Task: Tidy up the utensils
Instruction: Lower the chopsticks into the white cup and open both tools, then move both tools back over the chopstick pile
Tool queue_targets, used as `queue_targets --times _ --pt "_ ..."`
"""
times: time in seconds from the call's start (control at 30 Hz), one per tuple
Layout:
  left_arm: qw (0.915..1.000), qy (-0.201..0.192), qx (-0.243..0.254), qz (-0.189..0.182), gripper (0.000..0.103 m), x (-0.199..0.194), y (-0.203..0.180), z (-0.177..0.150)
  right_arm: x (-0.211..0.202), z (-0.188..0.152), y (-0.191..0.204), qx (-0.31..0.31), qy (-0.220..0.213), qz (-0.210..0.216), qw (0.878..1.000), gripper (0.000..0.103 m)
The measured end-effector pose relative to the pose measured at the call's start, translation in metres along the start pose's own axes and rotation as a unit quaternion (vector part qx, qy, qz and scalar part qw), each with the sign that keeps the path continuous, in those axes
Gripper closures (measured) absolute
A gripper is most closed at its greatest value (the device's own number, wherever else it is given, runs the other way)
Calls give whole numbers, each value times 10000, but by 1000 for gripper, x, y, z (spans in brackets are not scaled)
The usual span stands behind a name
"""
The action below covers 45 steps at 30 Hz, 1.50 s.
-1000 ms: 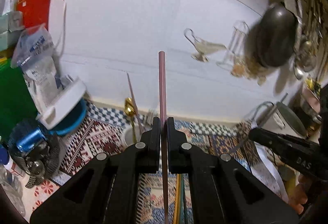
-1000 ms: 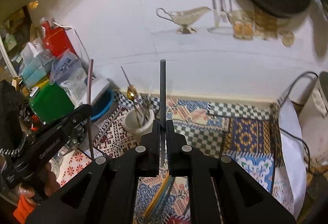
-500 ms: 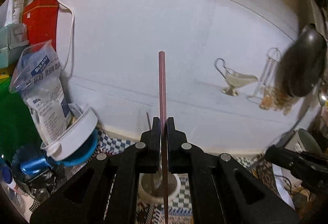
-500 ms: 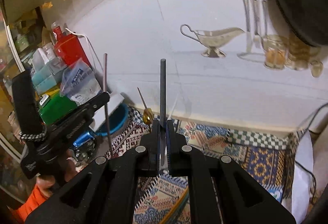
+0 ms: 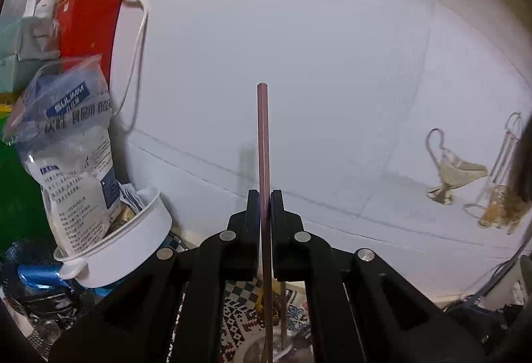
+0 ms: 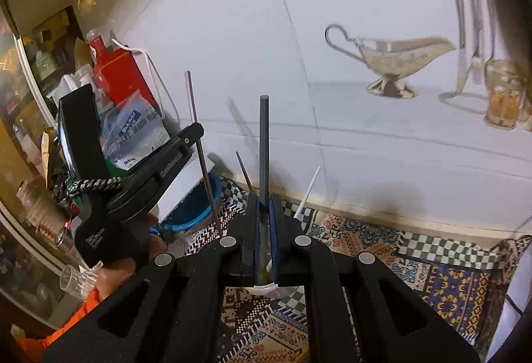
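My left gripper (image 5: 265,196) is shut on a pink chopstick (image 5: 263,137) that stands upright between its jaws. It also shows in the right wrist view (image 6: 194,130), where the pink chopstick (image 6: 199,143) hangs down over the mat. My right gripper (image 6: 265,200) is shut on a dark grey chopstick (image 6: 264,143), also upright. A white utensil cup (image 6: 266,290) lies mostly hidden just below my right jaws, with a thin stick (image 6: 243,171) and a white handle (image 6: 307,191) poking up from it. In the left wrist view the cup rim (image 5: 282,353) shows below the fingers.
A patterned mat (image 6: 382,250) covers the counter under a white tiled wall (image 5: 299,63). At the left stand a red carton (image 5: 89,20), a plastic bag (image 5: 69,143), a white tub (image 5: 126,250) and a blue bowl (image 6: 199,206).
Both grippers have moved forward and closer to the wall and the cup, chopsticks still held. The cup has slid under the jaws in both views.
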<state>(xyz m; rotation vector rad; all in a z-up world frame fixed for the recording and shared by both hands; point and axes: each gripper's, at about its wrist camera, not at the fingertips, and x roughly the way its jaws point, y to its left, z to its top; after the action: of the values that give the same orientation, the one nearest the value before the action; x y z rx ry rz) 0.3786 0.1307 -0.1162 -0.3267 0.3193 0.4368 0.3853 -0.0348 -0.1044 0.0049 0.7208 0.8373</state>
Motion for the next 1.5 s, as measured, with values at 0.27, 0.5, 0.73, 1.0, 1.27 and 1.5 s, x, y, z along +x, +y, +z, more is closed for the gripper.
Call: queue_targets --times 0.27,0.5,0.73,1.0,1.27,1.5 --pt "9994 278 -120 139 99 20 6 -40 23 -13 -16 87 351 -52 9993 98" --pt "9962 842 175 97 99 18 6 -72 47 -27 -19 139 731 -84 9972 98" --pt "9893 1447 89 -132 99 8 15 -87 65 -36 -17 101 1042 -176 9944 97" --pt "9831 1803 264 -198 99 -8 14 -82 63 -44 -21 289 1293 -162 9910 82" --pt "9811 1849 507 -263 94 -42 11 -69 26 -48 -14 160 1063 -473 9931 71" --pt "9799 1723 902 -447 79 -86 2 -61 -18 -56 -2 36 746 -743 9944 71"
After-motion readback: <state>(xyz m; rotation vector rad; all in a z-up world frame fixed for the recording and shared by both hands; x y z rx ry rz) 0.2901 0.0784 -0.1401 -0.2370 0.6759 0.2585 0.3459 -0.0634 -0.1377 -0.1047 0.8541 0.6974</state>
